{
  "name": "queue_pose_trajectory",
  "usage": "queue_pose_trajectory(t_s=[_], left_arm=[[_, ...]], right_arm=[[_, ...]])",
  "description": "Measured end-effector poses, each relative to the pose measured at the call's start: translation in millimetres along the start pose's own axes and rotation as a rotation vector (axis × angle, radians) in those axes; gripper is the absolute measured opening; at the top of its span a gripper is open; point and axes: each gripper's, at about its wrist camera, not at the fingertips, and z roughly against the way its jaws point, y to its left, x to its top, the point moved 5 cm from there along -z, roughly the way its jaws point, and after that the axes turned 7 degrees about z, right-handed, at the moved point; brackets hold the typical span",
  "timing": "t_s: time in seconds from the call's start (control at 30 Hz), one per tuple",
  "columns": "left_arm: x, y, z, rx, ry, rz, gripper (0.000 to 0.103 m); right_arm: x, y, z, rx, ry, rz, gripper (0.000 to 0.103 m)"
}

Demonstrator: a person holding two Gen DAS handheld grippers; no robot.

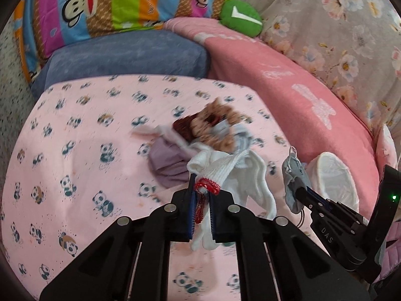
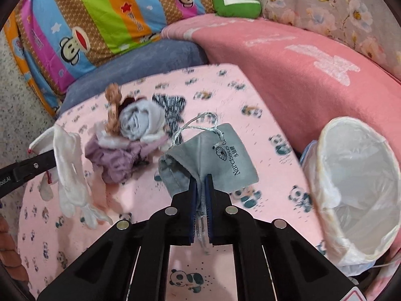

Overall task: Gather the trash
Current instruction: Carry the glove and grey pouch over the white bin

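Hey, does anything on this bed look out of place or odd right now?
Yes: a jumbled clothes pile sits mid-sheet, while the lined bin looks empty. Odd for trash: each gripper holds fabric, a white glove and a grey pouch.

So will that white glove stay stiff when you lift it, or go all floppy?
Probably floppy: the white glove already droops from the left tool, its fingers hanging down. It looks light too, since a pinch at the red cuff seems to carry all of it. The knit probably won't slip.
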Motion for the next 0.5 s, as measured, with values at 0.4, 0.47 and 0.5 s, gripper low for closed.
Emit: queue_pose_trajectory(t_s=[0.4,0.47,0.5], left_arm=[[28,-113,27,-0.120,-0.100,-0.160,0.009],[29,-132,27,-0.139,-0.106,-0.185,0.009],[28,-141,27,-0.148,-0.106,-0.195,0.009]], right_arm=[[51,-58,99,-0.027,-0.217,-0.058,0.008],[55,-73,115,-0.044,-0.249,-0.070,0.008],[57,-78,120,-0.049,-0.258,-0.074,0.008]])
